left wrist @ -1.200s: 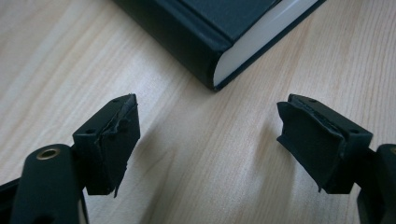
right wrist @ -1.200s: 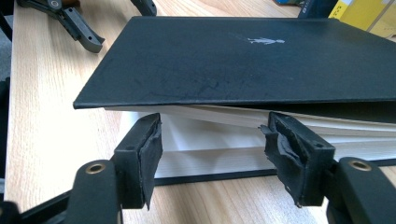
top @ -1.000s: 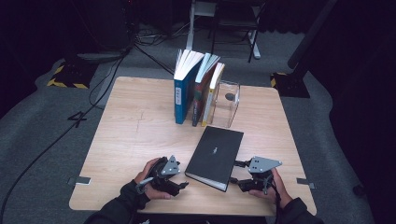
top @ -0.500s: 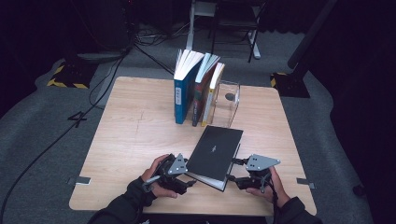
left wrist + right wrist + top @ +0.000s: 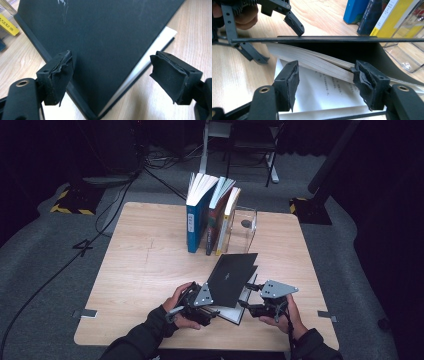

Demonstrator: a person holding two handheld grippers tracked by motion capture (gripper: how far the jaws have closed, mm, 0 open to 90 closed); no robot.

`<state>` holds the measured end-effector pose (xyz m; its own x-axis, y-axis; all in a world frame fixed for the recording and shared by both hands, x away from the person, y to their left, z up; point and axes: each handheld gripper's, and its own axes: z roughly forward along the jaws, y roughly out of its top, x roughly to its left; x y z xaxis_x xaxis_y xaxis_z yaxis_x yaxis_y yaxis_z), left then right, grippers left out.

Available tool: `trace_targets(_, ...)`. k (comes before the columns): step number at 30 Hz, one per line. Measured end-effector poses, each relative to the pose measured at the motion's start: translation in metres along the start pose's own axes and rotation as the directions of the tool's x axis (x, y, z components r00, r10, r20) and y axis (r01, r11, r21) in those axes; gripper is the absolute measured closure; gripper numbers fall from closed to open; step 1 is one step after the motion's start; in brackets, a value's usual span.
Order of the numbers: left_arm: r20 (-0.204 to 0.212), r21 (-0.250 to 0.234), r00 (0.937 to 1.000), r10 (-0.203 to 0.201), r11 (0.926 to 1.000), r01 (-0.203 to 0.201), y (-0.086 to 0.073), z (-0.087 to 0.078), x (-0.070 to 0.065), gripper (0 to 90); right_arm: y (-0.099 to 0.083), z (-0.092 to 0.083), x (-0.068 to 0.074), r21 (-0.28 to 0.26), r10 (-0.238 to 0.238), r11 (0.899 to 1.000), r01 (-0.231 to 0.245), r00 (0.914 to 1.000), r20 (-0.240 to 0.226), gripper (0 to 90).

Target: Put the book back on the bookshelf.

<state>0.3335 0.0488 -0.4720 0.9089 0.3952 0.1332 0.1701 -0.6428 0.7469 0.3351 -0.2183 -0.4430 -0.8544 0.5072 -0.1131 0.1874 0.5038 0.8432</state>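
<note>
One wooden table (image 5: 140, 270) fills my high view, and I list its contents from largest to smallest. Toward 12 o'clock on the tabletop, three upright books (image 5: 210, 215) stand side by side: a blue one, a dark one and a yellow-and-white one, their pages fanning at the top. A clear acrylic box (image 5: 244, 227) stands just beside them at their 3 o'clock side, touching or nearly touching the yellow book; I cannot tell which. At 6 o'clock lies the black book (image 5: 231, 279), its white pages open on the table and its black cover raised and tilted over them. In my right gripper view the cover's edge runs level across the picture, with a sheaf of pages (image 5: 317, 62) lifting beneath it and a printed page lying flat below. My left gripper (image 5: 200, 304) sits at the book's 9 o'clock side. In my left gripper view its jaws stand wide apart, the black cover (image 5: 107, 45) close in front of them and rising between them, neither pad pressing on it. From my right gripper view, one jaw tip of that far gripper rests at the cover's upper edge. My right gripper (image 5: 256, 301) sits at the book's 3 o'clock side. Its jaws also stand well apart and grip nothing, the lifted sheaf of pages spanning the gap just beyond the pads (image 5: 292, 82).
</note>
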Motion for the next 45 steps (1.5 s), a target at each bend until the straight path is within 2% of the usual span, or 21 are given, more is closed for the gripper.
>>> trace_targets(9,-0.066,-0.015,0.9978,0.0,0.9999,-0.001,0.011,0.01,-0.004,15.5,0.005,0.003,-0.001,-0.007,0.006,1.0,-0.006,1.0,0.006,37.7)
trace_targets(19,-0.08,-0.047,0.9956,-0.049,0.9979,0.045,0.017,0.015,0.002,16.0,0.014,0.007,-0.003,-0.011,-0.009,1.0,0.009,0.9999,0.01,37.7)
trace_targets(25,-0.084,-0.079,0.993,-0.083,0.9939,0.077,0.02,0.017,0.005,18.1,0.018,0.009,-0.004,-0.028,-0.009,1.0,0.01,0.9999,0.014,38.2)
trace_targets(33,-0.109,-0.096,0.9903,-0.087,0.9924,0.076,0.022,0.018,0.006,17.9,0.024,0.012,-0.002,-0.045,-0.005,0.999,0.006,0.9993,0.036,39.0)
trace_targets(37,-0.133,-0.109,0.9871,-0.09,0.9912,0.075,0.021,0.016,0.006,22.3,0.026,0.013,-0.001,-0.051,0.001,0.999,0.001,0.999,0.045,39.7)
trace_targets(42,-0.13,-0.13,0.9801,-0.15,0.9825,0.133,0.018,0.015,0.014,26.9,0.026,0.014,-0.003,-0.045,0.013,0.999,-0.011,0.9984,0.055,40.3)
trace_targets(45,-0.14,-0.118,0.9799,-0.142,0.985,0.126,0.018,0.016,0.013,27.4,0.026,0.013,-0.003,-0.055,0.02,0.998,-0.017,0.9979,0.062,42.8)
